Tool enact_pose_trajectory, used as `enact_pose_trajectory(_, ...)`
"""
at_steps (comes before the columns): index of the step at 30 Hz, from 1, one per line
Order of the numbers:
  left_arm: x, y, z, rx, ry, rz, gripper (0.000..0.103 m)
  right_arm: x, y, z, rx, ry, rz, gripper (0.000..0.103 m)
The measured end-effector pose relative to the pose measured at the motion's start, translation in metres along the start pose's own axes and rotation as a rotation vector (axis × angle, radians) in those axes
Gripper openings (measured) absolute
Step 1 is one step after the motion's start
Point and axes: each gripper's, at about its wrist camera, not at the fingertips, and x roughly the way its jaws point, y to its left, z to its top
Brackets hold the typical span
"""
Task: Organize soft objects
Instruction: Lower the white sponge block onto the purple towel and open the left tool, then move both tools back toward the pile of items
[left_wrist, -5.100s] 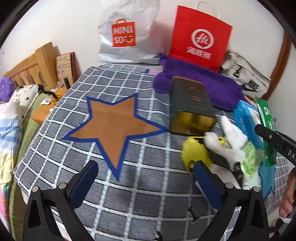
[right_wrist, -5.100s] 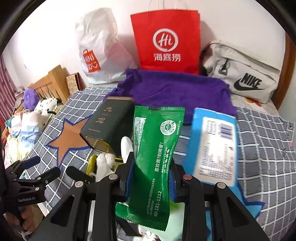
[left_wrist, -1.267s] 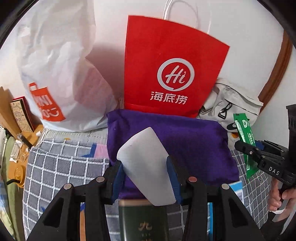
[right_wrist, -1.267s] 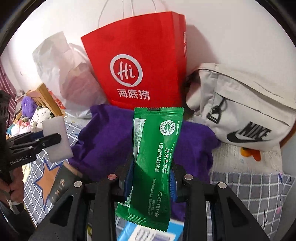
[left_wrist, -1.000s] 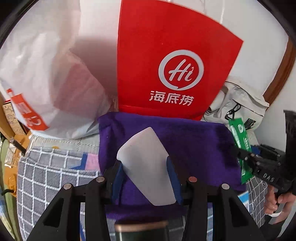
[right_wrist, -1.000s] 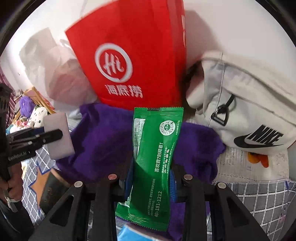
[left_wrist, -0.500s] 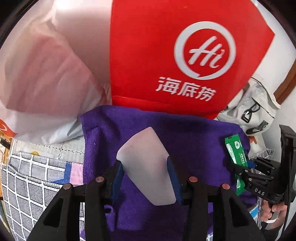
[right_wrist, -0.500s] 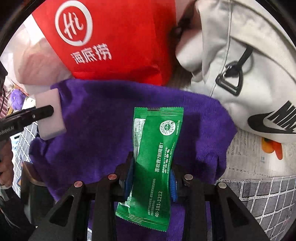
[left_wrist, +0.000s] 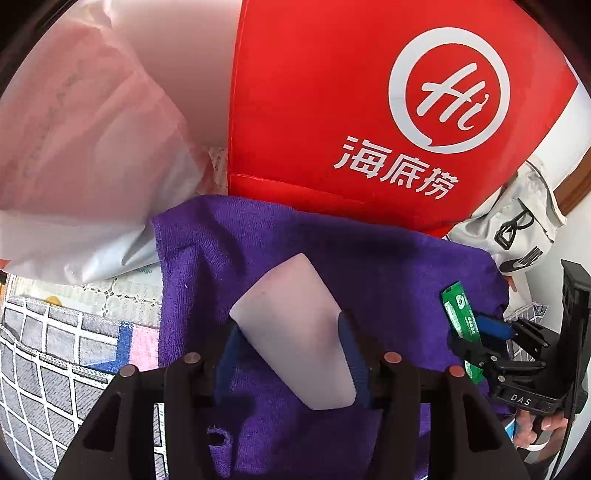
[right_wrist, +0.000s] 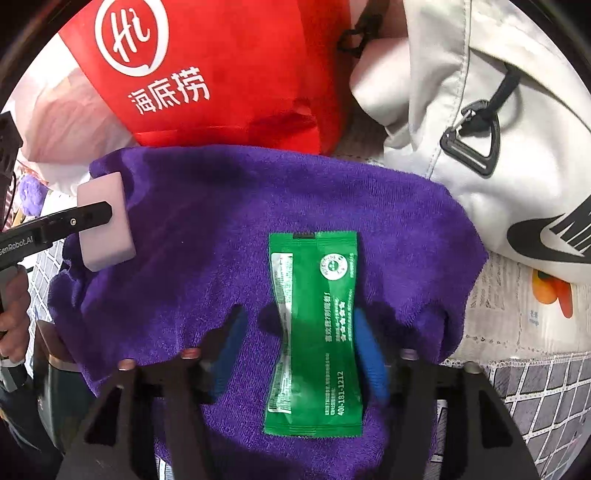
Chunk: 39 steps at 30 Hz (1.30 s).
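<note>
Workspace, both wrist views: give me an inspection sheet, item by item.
Surface: purple towel spread on a grey checked bedcover.
Job's things: green sachet lying on the towel; pale foam block over the towel's left part.
Clutter: red paper bag, translucent white plastic bag, white sports bag, all along the towel's far edge.
Grippers: right gripper opening, sachet between its jaws, left pad clear of it; left gripper opening, block between its pads and touching them.
Cables: nothing seen.
Surroundings: white wall behind the bags; a hand at the left gripper's handle.
</note>
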Motion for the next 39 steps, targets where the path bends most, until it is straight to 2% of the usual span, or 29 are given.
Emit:
enact_pose_trajectory(2, 0.003, -0.002, 0.001, -0.006, 0.016, 0.002, 0.065, -0.005, 0.000, 0.000, 0.006, -0.016, 0.003, 0.070)
enact_pose_trajectory(4, 0.003, -0.004, 0.003, -0.007, 0.024, 0.024, 0.070, -0.012, 0.000, 0.001, 0.015, -0.032, 0.012, 0.071)
enact_pose_trajectory(11, -0.024, -0.015, 0.003, 0.015, -0.015, 0.057, 0.070, -0.065, 0.023, -0.009, -0.018, -0.160, -0.037, 0.071)
enact_pose_trajectory(14, -0.055, -0.030, -0.002, 0.057, -0.092, 0.067, 0.070, -0.093, 0.034, -0.018, -0.028, -0.229, -0.008, 0.071)
enact_pose_trajectory(18, -0.088, -0.043, -0.013, 0.119, -0.144, 0.071, 0.070, -0.117, 0.036, -0.036, 0.000, -0.237, -0.005, 0.071)
enact_pose_trajectory(21, -0.113, -0.042, -0.024, 0.136, -0.174, 0.077, 0.070, -0.127, 0.039, -0.050, 0.023, -0.230, 0.031, 0.071)
enact_pose_trajectory(25, -0.143, -0.028, -0.044, 0.084, -0.185, 0.072, 0.070, -0.139, 0.044, -0.072, 0.015, -0.229, -0.005, 0.071)
enact_pose_trajectory(29, -0.166, -0.024, -0.075, 0.049, -0.210, 0.066, 0.070, -0.159, 0.055, -0.098, -0.013, -0.242, 0.021, 0.071)
enact_pose_trajectory(33, -0.194, -0.028, -0.107, 0.061, -0.245, 0.069, 0.070, -0.186, 0.075, -0.134, -0.061, -0.269, 0.025, 0.071)
enact_pose_trajectory(39, -0.221, -0.030, -0.161, 0.068, -0.299, 0.115, 0.070, -0.195, 0.099, -0.186, -0.110, -0.256, 0.050, 0.071)
